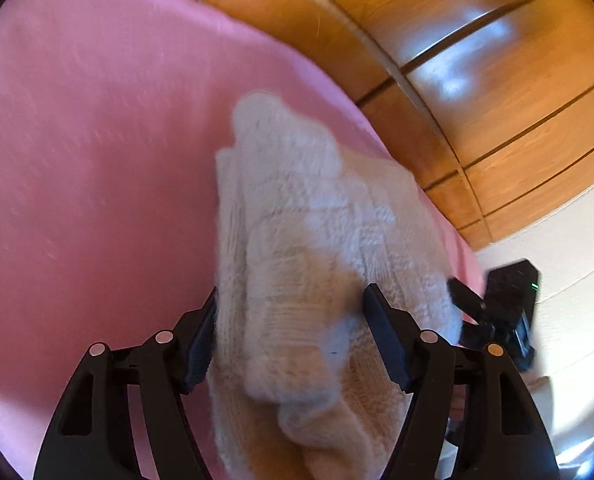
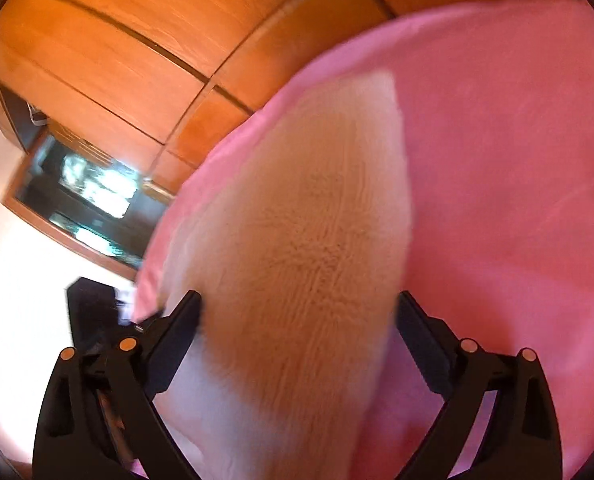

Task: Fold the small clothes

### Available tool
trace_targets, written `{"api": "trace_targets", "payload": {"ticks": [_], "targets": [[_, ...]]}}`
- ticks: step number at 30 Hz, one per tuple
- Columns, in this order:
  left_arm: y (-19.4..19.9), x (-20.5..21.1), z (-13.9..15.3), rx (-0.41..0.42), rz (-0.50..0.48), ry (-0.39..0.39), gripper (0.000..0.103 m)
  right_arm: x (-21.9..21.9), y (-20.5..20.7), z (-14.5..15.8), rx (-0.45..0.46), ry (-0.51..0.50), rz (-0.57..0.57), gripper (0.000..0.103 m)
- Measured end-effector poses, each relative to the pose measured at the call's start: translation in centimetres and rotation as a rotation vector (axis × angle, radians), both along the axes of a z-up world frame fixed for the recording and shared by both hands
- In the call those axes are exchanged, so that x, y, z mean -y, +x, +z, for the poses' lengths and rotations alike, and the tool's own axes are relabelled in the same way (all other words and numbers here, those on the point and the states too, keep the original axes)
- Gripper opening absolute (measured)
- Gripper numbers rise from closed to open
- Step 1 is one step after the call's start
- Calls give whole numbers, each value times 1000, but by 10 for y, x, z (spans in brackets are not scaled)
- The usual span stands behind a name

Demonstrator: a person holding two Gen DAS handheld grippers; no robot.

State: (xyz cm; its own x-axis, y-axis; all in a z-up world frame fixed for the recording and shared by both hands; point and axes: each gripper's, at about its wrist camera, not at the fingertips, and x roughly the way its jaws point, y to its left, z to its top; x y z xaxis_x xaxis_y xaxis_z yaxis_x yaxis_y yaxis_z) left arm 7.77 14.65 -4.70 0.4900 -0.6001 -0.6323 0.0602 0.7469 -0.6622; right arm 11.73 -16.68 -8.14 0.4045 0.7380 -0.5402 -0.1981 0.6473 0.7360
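A cream fluffy knitted garment (image 1: 309, 248) lies bunched over a pink sheet (image 1: 97, 140). In the left wrist view it fills the gap between my left gripper's (image 1: 291, 332) wide-apart fingers, which flank it without clamping. In the right wrist view the same garment (image 2: 297, 248) runs forward between my right gripper's (image 2: 299, 328) wide-apart fingers; the view is blurred. The right gripper (image 1: 493, 312) also shows at the garment's right edge in the left wrist view. Whether the garment rests on the sheet or is lifted cannot be told.
The pink sheet (image 2: 497, 160) ends at an edge, beyond which lies wooden plank floor (image 1: 497, 80), also in the right wrist view (image 2: 117, 40). A white wall (image 1: 569, 240) and a dark framed opening (image 2: 81, 200) lie beyond the floor.
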Motion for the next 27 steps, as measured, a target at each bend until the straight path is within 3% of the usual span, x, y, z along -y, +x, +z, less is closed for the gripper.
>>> {"api": "trace_targets", "payload": {"ticks": [3, 5, 8, 13, 16, 20, 24, 27], "targets": [[1, -3, -8, 11, -15, -77, 48, -12, 7, -5, 4, 11, 24, 89], [-1, -4, -8, 29, -25, -104, 35, -15, 10, 0, 6, 2, 40, 67], [-7, 1, 2, 69, -34, -122, 31, -11, 3, 17, 39, -15, 38, 55], [-7, 30, 33, 135, -101, -153, 29, 19, -32, 49, 134, -53, -17, 52], [-3, 70, 52, 173, -187, -172, 29, 42, -49, 72, 192, -68, -86, 52], [13, 150, 76, 214, -329, -182, 29, 111, -83, 100, 264, -114, -229, 52], [27, 237, 82, 219, -454, -120, 29, 174, -113, 92, 242, -135, -384, 53], [33, 304, 59, 174, -547, 23, 29, 214, -128, 54, 135, -168, -495, 58]]}}
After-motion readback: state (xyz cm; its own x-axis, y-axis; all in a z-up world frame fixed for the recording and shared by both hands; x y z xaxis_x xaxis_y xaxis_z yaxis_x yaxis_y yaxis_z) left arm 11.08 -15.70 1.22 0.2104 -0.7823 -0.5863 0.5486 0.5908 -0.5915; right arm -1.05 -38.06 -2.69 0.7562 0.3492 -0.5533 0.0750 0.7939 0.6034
